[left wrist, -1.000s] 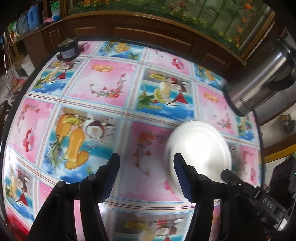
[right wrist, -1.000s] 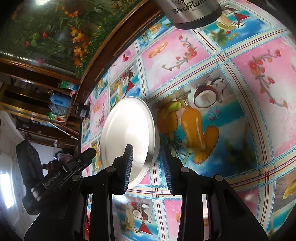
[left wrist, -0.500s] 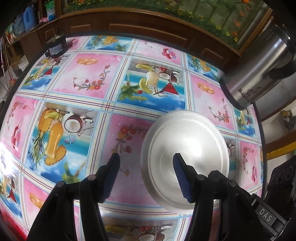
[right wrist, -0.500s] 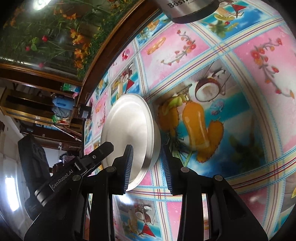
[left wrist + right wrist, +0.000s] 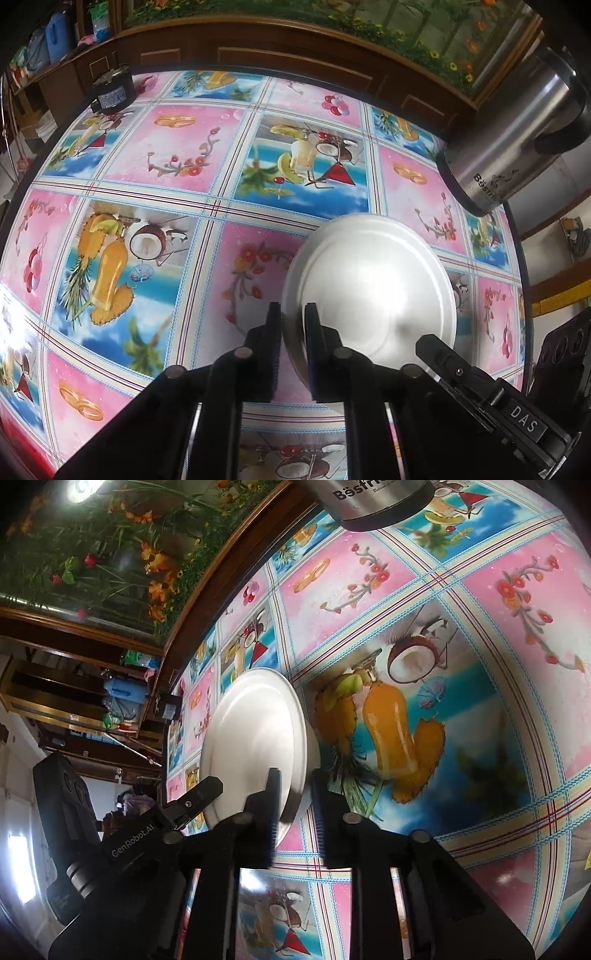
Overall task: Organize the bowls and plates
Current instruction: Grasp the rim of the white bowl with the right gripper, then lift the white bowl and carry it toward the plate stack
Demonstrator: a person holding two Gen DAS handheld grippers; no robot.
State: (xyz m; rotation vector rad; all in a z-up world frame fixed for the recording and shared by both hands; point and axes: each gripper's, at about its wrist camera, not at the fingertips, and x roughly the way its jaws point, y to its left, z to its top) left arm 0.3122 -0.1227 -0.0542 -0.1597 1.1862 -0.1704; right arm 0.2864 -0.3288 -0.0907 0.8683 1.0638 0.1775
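A round steel plate (image 5: pixel 369 288) lies on the fruit-print tablecloth (image 5: pixel 177 147). My left gripper (image 5: pixel 292 308) is shut on the plate's near left rim, one finger above it and one below. In the right wrist view the same plate (image 5: pixel 255 738) shows edge-on, and my right gripper (image 5: pixel 295 773) straddles its opposite rim. Its jaws are closing, with the rim between them and a thin gap still at the pads. Each gripper's black body shows in the other's view, beside the plate.
A tall steel kettle (image 5: pixel 509 147) stands at the far right of the table, close behind the plate, and tops the right wrist view as kettle (image 5: pixel 369 498). A small black device (image 5: pixel 110 94) sits at the far left corner. A dark wooden cabinet (image 5: pixel 295 55) runs behind the table.
My left gripper moved in over the plate's rim and its jaws went from wide open to shut on it. My right gripper's jaws narrowed around the opposite rim.
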